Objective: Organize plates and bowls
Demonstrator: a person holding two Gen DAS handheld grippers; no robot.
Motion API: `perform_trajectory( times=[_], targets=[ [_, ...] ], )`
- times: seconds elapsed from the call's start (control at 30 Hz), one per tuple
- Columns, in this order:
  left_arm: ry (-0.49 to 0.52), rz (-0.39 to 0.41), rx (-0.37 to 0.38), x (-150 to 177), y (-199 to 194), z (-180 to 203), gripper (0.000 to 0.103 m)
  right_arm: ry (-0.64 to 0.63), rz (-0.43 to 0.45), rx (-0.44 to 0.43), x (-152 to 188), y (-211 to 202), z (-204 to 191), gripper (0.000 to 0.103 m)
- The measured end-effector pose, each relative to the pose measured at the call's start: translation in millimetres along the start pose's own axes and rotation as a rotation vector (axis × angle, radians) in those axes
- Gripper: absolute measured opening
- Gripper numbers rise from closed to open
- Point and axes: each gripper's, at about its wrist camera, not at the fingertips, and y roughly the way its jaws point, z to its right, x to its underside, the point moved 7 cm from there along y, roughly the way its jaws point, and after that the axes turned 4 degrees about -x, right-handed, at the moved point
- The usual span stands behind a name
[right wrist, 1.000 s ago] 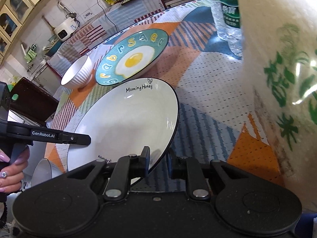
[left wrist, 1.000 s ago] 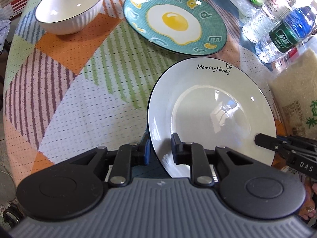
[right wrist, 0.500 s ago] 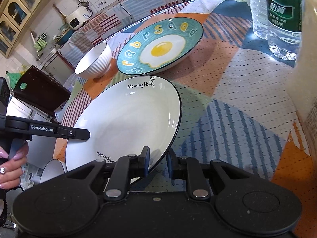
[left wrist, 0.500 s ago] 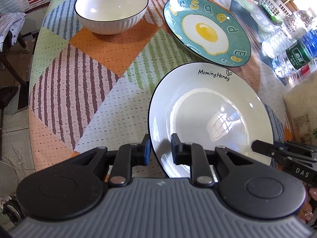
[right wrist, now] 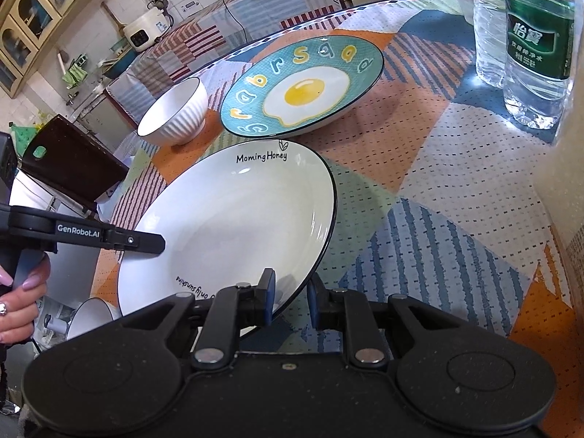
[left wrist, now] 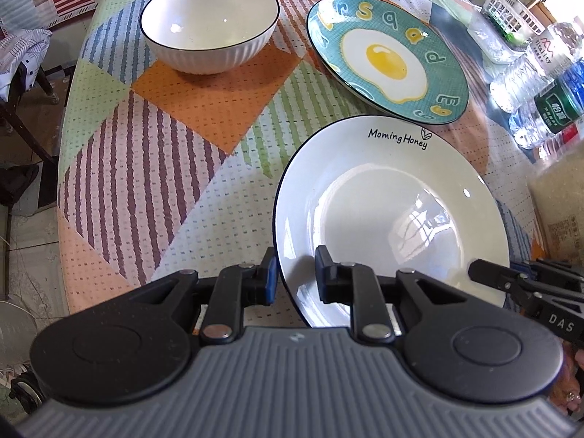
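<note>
From my left wrist camera, I see the left gripper [left wrist: 294, 273] nearly closed, its pads clamped on the near left rim of the white plate [left wrist: 390, 219], a glossy shallow dish with a thin dark edge and "Morning Honey" lettered on its far side. The plate sits above the patchwork desk [left wrist: 153, 153]; just beyond it lies the teal egg plate [left wrist: 387, 58], ringed with yellow letters, and beyond it to the left stands the ribbed white bowl [left wrist: 210, 25] with a dark rim. To the plate's right the right gripper [left wrist: 485, 273] bites its edge. From my right wrist camera, that right gripper [right wrist: 290, 295] is likewise almost shut on the white plate's [right wrist: 233, 226] near right rim, the plate tilted up off the desk [right wrist: 419, 197]. The left gripper [right wrist: 146, 242] grips its opposite edge, held by a hand [right wrist: 16, 306]. Beyond the plate sit the egg plate [right wrist: 303, 87] and the bowl [right wrist: 175, 113]; water bottles [right wrist: 533, 47] stand to its far right.
</note>
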Motion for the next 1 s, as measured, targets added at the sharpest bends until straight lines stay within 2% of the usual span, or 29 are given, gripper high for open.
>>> perform_trajectory(
  times=[0.27,0.77,0.93,1.0],
  targets=[
    [-0.040,-0.005,0.008,-6,3,-18,0.019,-0.002,-0.014,-0.010,-2,10,-11,0.024],
    [-0.107,0.013,-0.040,-8,-6,-71,0.019,-0.088,-0.041,-0.063,-18,43,-46,0.024],
    [-0.123,0.007,-0.039,-6,0,-76,0.019,-0.109,-0.049,-0.062,-18,51,-48,0.024],
    [-0.132,0.009,-0.040,-4,2,-74,0.019,-0.124,-0.067,-0.049,-16,52,-49,0.027]
  ],
)
